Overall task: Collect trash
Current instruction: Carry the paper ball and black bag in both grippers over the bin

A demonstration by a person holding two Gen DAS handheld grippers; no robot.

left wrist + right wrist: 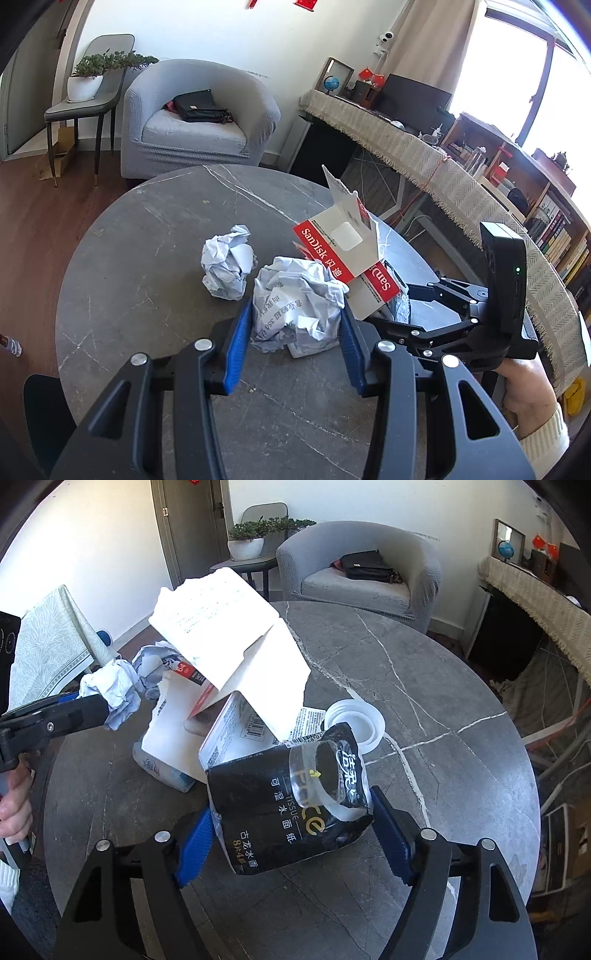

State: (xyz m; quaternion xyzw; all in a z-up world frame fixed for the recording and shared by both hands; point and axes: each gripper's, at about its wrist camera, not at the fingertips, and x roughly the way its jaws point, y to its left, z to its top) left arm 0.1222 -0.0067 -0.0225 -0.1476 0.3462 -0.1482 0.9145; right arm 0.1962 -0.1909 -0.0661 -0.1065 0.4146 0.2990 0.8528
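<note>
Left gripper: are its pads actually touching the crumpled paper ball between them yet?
Touching. In the left wrist view both blue pads of the left gripper press against the sides of the crumpled paper ball, no gap visible.

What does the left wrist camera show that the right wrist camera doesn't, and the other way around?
Only the left wrist view shows the SanDisk box's red print and the bookshelf. Only the right wrist view shows the black tissue pack between the right gripper's pads, a white lid and a door. Both show the table, the crumpled paper in the left gripper, and the armchair.
</note>
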